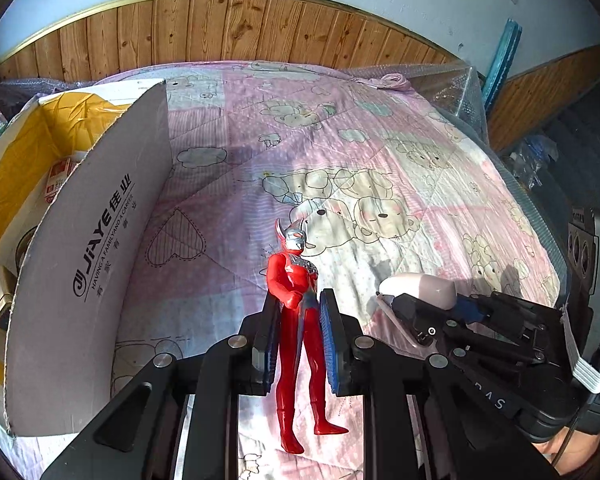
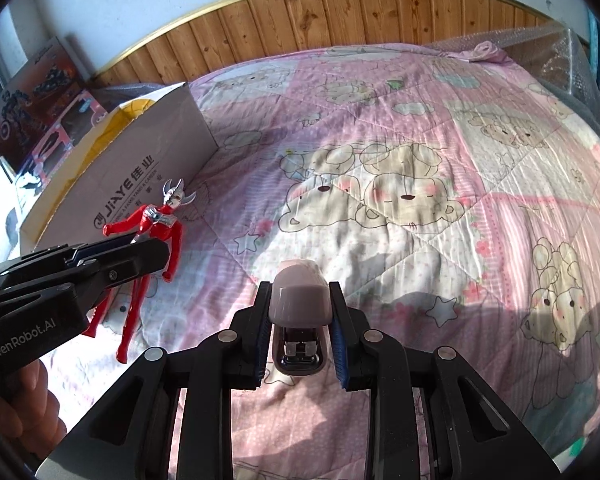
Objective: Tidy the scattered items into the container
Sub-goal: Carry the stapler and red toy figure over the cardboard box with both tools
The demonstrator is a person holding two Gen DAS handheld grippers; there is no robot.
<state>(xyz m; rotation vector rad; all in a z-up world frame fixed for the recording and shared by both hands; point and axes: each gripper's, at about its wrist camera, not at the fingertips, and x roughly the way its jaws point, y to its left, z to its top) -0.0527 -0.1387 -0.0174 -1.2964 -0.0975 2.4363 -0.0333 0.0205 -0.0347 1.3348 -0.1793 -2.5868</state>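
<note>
Two hand-held grippers straddling items on bed.
Left hand-held gripper (image 1: 300,332) spread around toy figure (image 1: 300,312); right hand-held gripper (image 2: 300,328) spread around stapler (image 2: 298,308); close squarely before lifting toward box (image 1: 92,264).

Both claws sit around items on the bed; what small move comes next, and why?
Probably close both first. The left claw straddles the red figure, the right claw straddles the stapler, and small gaps show beside each. Then carry them left to the cardboard box.

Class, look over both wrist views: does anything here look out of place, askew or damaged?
Two items lie loose on the quilt outside the cardboard box: a red toy figure between the left gripper fingers and a pink stapler between the right gripper fingers. No damage shows.
</note>
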